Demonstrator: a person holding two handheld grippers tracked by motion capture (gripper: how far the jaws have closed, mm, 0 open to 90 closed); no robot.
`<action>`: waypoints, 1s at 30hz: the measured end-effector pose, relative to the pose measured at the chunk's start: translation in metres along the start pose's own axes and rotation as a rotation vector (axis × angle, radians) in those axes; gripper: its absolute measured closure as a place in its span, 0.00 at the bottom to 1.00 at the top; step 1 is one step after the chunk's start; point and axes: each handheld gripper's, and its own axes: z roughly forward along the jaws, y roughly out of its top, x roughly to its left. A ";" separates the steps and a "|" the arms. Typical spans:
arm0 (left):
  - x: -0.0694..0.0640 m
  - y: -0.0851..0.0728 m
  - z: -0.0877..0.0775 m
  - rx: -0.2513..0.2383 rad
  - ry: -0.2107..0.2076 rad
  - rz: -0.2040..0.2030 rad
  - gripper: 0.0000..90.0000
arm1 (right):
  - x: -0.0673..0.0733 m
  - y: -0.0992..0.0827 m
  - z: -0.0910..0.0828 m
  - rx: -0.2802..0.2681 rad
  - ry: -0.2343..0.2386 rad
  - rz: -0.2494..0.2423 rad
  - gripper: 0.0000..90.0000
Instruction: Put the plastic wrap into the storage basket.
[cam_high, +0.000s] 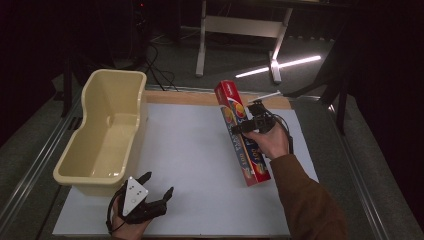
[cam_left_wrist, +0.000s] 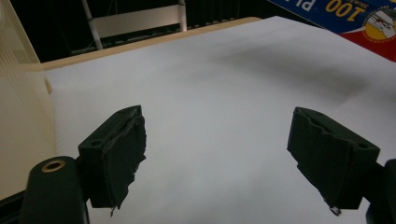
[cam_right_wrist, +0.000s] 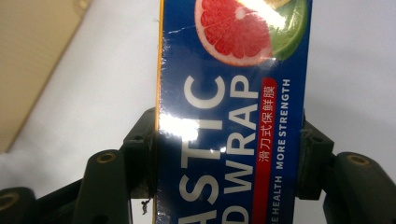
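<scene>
**Plastic wrap box clamped in the right gripper, left gripper idle**

The white table carries 2 items. The larger is a cream plastic tub that sits along the table's left edge, open side up, with its far end near the wooden strip at the back; in the left gripper view its pale wall fills the left margin.

Next in size is the plastic wrap box, long and narrow, red and blue with a grapefruit picture. In the high view it lies right of centre, its far end raised and pointing toward the back of the table, its near end low over the white surface by the person's brown sleeve.

The right gripper holds this box across its width: in the right gripper view the box sits between the 2 black jaws, each pressed to 1 long side.

The left gripper rests low at the near edge, just in front of the tub, its jaws spread wide over bare table with nothing between them.
</scene>
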 end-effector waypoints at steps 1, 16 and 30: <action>0.000 0.000 0.000 -0.001 0.000 0.000 0.21 | 0.003 0.001 0.001 -0.003 0.004 -0.002 0.44; -0.001 0.000 0.000 0.000 -0.005 0.005 0.21 | 0.034 0.014 0.012 -0.019 0.078 0.014 0.44; -0.001 0.001 -0.001 -0.003 -0.009 0.008 0.21 | 0.055 0.026 0.018 -0.044 0.166 0.053 0.44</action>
